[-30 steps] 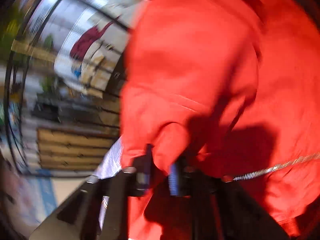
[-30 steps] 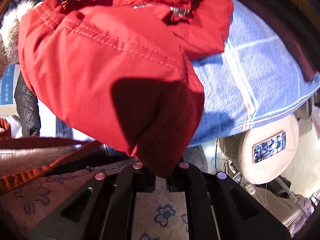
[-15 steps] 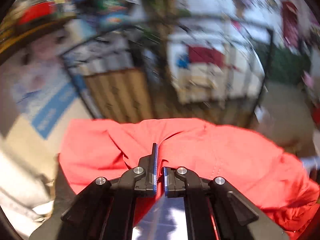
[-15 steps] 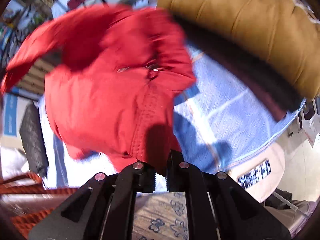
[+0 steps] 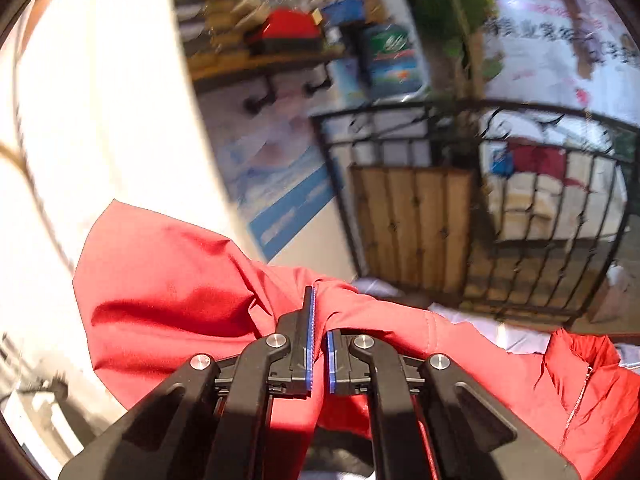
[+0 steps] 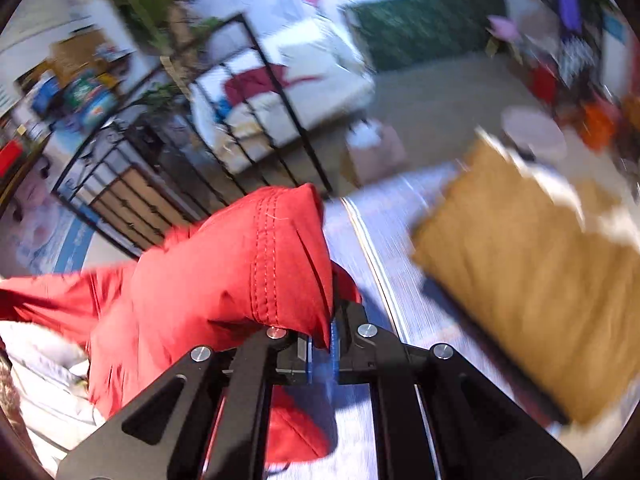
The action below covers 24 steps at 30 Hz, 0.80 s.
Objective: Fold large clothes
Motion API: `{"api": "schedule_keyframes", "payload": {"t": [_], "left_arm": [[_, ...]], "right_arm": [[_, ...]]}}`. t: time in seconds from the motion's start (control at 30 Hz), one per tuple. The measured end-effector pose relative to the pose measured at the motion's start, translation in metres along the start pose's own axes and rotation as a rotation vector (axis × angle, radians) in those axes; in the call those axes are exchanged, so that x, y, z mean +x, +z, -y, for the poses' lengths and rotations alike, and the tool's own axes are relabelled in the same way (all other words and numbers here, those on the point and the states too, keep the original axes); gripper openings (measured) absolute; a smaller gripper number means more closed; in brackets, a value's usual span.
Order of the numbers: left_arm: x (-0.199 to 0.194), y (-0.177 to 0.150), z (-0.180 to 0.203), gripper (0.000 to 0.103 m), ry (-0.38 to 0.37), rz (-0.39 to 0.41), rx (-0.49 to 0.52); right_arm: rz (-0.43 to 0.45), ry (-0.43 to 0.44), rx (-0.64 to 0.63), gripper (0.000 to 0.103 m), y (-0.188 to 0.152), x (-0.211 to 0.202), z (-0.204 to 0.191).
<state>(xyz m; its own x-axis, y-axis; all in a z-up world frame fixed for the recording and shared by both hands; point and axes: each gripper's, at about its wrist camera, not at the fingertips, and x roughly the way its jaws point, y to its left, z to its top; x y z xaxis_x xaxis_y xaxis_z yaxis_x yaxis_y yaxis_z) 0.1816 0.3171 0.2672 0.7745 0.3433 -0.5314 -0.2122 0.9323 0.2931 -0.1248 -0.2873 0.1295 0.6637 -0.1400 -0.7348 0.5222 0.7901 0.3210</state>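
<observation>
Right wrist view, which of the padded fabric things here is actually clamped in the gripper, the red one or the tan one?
The red jacket, pinched in the shut right gripper. The tan cushion lies apart on the blue blanket.

1. Through the left wrist camera we are looking forward along the left gripper (image 5: pixel 318 354), tilted downward, close over the red jacket (image 5: pixel 172 292).
2. Through the right wrist camera we are peering along the right gripper (image 6: pixel 320 346), angled down, jacket (image 6: pixel 224 280) right ahead.
3. Both views are sharing the jacket and, beyond the fingers, the black railing (image 5: pixel 520 216) (image 6: pixel 256 120).
</observation>
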Motion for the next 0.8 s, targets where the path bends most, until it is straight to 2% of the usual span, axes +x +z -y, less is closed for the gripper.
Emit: {"api": "schedule_keyframes", "payload": {"t": [0.07,0.13,0.2,0.27,0.33,0.4,0.47,0.63,0.8], "left_arm": [[0.021,-0.028,-0.008,0.005,0.035,-0.071,-0.011],[0.047,-0.069,-0.004,0.005,0.069,-0.173,0.05],[0.069,-0.109,0.005,0.005,0.094,-0.269,0.1],[0.077,-0.139,0.011,0.005,0.128,-0.309,0.126],[0.075,-0.154,0.012,0.005,0.155,-0.307,0.148],[0.074,-0.15,0.009,0.005,0.141,-0.31,0.129],[0.073,-0.137,0.007,0.005,0.12,-0.294,0.093],[0.066,-0.069,-0.02,0.005,0.058,-0.196,-0.065],[0.073,-0.034,-0.014,0.005,0.074,-0.096,-0.004]], "right_arm": [[-0.006,0.016,-0.047,0.006,0.01,0.031,-0.017],[-0.05,0.032,-0.039,0.006,0.006,0.064,-0.023],[-0.126,-0.024,-0.01,0.006,-0.008,0.101,-0.021],[-0.191,-0.074,0.053,0.006,-0.029,0.124,-0.011],[-0.218,-0.104,0.091,0.006,-0.044,0.131,-0.004],[-0.235,-0.128,0.115,0.006,-0.055,0.134,0.006],[-0.22,-0.116,0.137,0.006,-0.048,0.127,0.014],[-0.119,-0.042,0.12,0.006,-0.01,0.094,0.007],[0.005,-0.008,0.011,0.006,0.01,0.069,-0.02]]}}
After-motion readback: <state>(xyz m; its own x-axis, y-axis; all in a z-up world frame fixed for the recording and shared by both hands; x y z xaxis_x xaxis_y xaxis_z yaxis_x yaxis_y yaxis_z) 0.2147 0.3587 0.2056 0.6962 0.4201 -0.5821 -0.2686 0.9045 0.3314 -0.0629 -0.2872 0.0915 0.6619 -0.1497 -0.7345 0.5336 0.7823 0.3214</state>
